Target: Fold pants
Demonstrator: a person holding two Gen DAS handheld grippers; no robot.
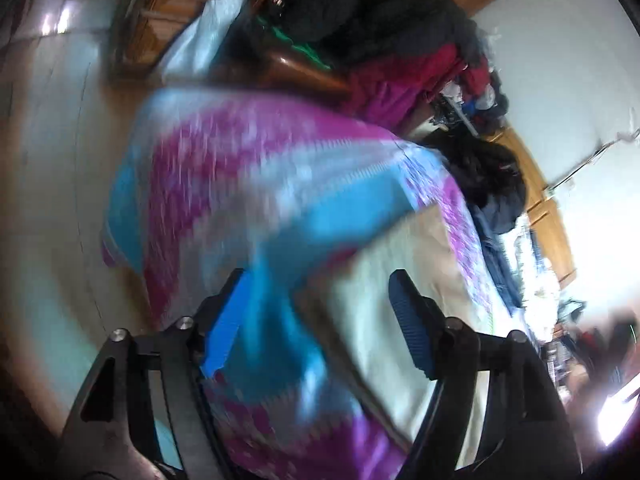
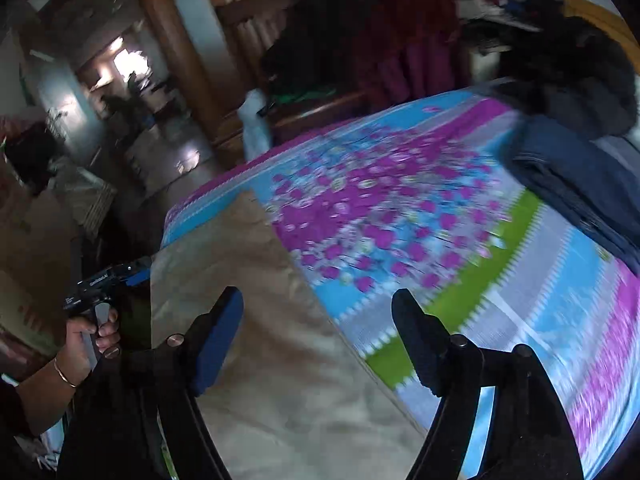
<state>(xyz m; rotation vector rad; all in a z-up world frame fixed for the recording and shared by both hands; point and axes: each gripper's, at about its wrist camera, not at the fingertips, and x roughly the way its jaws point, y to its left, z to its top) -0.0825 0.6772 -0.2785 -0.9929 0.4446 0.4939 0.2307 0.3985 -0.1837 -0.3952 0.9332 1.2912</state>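
Beige pants (image 2: pixel 280 340) lie flat on a bed with a bright blue, purple and green sheet (image 2: pixel 400 208). My right gripper (image 2: pixel 318 294) hovers open over the pants' right edge, with nothing between its fingers. In the blurred left wrist view, my left gripper (image 1: pixel 320 280) is also open, above the sheet (image 1: pixel 240 168) and the near edge of the pants (image 1: pixel 384 280). From the right wrist view, the left gripper (image 2: pixel 132 274) shows by the pants' left edge, held by a hand (image 2: pixel 88 336).
Folded blue jeans (image 2: pixel 580 184) rest on the bed's far right, with a dark heap of clothes (image 2: pixel 560 60) behind them. Wooden furniture (image 2: pixel 180 40) and a shiny floor (image 2: pixel 176 148) lie beyond the bed. More dark and red clothes (image 1: pixel 380 12) are piled behind the bed.
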